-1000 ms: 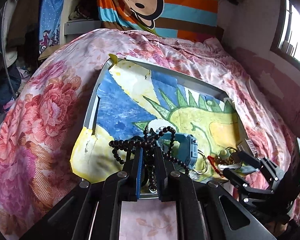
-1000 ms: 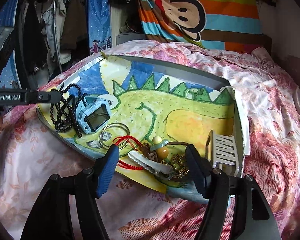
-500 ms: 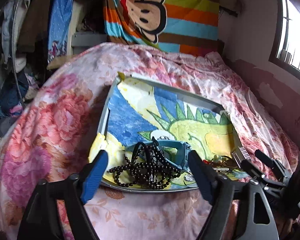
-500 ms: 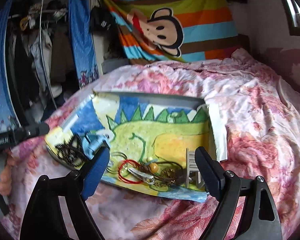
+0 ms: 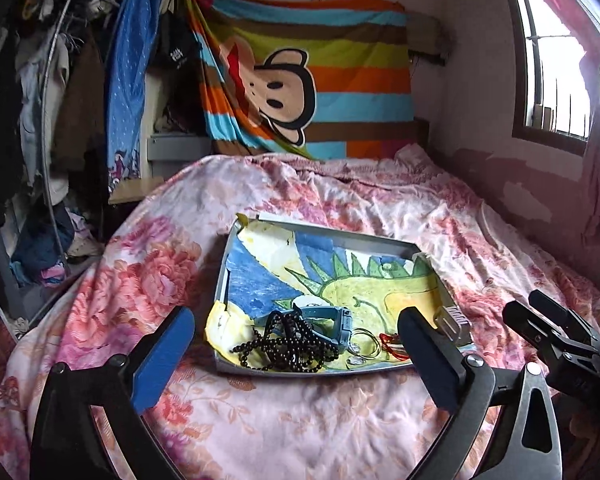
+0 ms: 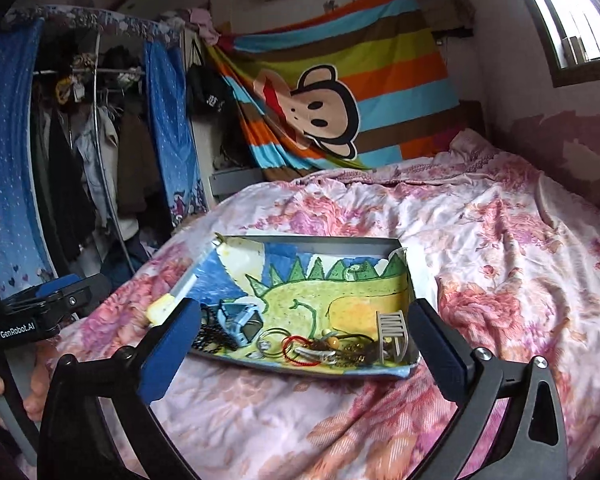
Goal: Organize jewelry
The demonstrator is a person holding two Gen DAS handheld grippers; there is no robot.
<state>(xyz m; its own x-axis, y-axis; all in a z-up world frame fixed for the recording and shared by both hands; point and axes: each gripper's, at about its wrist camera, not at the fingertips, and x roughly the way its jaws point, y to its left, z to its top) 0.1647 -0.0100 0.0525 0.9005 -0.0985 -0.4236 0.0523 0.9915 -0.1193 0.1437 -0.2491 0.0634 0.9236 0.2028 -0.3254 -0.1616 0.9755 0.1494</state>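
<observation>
A grey tray lined with a dinosaur drawing lies on the floral bedspread; it also shows in the right wrist view. Along its near edge lie a black bead necklace, a light blue watch, silver rings, a red cord and a grey hair clip. In the right wrist view I see the necklace, watch, red cord and clip. My left gripper is open and empty, held back above the bed. My right gripper is open and empty too.
The floral bedspread covers the whole bed. A striped monkey blanket hangs at the back wall. A clothes rack stands left of the bed. A window is at the right.
My left gripper opened and let the black bead necklace drop onto the tray by the watch. Both grippers then pulled back and up, away from the tray.
</observation>
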